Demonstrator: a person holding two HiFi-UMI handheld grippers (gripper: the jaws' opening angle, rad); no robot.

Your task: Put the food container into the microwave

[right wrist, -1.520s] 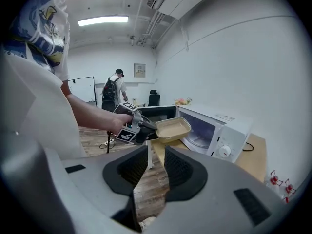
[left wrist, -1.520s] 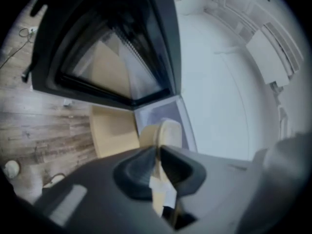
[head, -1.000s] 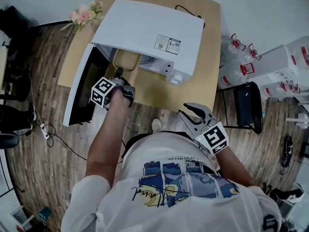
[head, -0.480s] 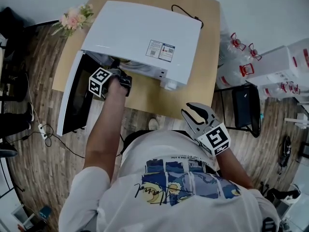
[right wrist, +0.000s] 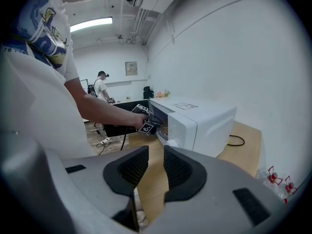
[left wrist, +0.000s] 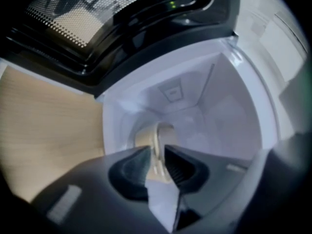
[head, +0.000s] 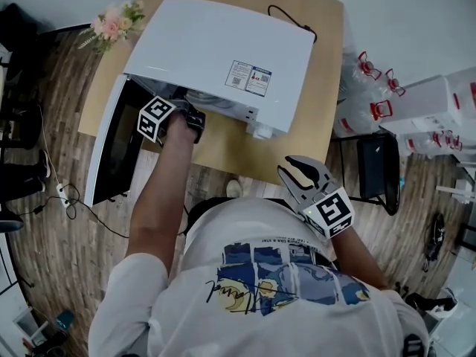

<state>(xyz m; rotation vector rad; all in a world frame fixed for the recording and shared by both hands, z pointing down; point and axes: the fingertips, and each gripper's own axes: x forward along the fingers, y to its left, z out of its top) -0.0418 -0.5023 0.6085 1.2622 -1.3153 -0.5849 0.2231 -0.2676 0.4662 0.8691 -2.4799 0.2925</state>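
Note:
The white microwave (head: pixel 223 50) stands on the wooden table (head: pixel 223 143) with its dark door (head: pixel 111 151) swung open to the left. My left gripper (head: pixel 184 110) reaches into the opening, its tips hidden under the microwave's top in the head view. In the left gripper view it (left wrist: pixel 157 160) is shut on the rim of the beige food container (left wrist: pixel 158 138), which is inside the white cavity (left wrist: pixel 195 106). My right gripper (head: pixel 300 175) hangs back by my body, jaws shut with nothing between them, and points toward the microwave (right wrist: pixel 195 118).
Pink flowers (head: pixel 111 22) lie at the table's far left corner. A black power cord (head: pixel 290 17) trails behind the microwave. Clear water jugs (head: pixel 368 88) and a black chair (head: pixel 379 166) stand right of the table. Another person (right wrist: pixel 102 87) stands far off in the room.
My left gripper has pushed forward into the microwave. The container, seen at the opening a second ago, is now hidden under the microwave's top in the head view. The right gripper has hardly moved.

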